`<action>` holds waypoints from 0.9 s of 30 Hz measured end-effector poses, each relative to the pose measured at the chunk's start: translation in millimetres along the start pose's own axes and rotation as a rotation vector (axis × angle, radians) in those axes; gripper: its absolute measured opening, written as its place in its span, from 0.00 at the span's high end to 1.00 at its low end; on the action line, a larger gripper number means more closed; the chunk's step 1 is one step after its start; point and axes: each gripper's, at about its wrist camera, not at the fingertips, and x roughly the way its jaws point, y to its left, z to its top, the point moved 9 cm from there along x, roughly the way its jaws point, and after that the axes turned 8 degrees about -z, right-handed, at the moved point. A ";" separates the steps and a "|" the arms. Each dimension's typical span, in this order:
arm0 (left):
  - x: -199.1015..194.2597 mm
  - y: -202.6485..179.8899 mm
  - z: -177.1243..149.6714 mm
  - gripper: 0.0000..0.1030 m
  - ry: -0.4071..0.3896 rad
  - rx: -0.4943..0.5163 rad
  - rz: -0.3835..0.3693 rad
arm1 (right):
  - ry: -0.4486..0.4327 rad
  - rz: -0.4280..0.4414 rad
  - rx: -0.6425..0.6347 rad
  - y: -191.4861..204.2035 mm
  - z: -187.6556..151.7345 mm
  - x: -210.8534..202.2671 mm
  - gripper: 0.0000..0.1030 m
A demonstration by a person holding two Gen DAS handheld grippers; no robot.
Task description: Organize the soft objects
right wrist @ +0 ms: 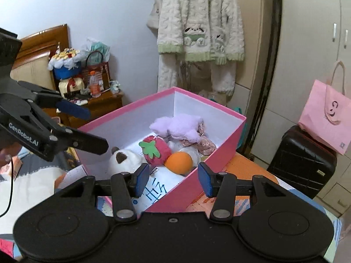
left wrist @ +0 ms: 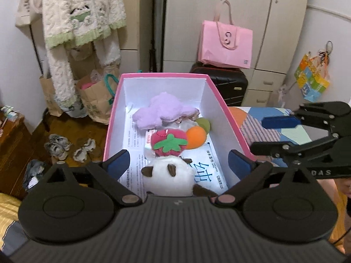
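Note:
A pink box (left wrist: 230, 114) with white inside stands on a patchwork cover and holds several soft toys: a purple plush (left wrist: 162, 109), a red strawberry (left wrist: 169, 143), an orange ball (left wrist: 196, 137) and a white panda (left wrist: 169, 178). My left gripper (left wrist: 178, 164) is open and empty just above the panda at the box's near end. My right gripper (right wrist: 173, 180) is open and empty over the box's near right wall (right wrist: 197, 175). The same toys show in the right wrist view: purple plush (right wrist: 177, 125), strawberry (right wrist: 155, 150), ball (right wrist: 178, 162), panda (right wrist: 124, 159).
A black suitcase (left wrist: 230, 85) with a pink bag (left wrist: 226, 43) stands behind the box. Paper bags (left wrist: 96, 100) and slippers (left wrist: 70, 148) lie on the floor at left. A fluffy robe (right wrist: 199, 35) hangs by the wardrobe. A wooden nightstand (right wrist: 98, 105) holds clutter.

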 end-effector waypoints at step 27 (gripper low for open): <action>-74.2 -75.1 -47.0 0.06 -0.137 0.105 0.094 | -0.053 -0.292 0.277 -36.6 -54.6 -115.5 0.00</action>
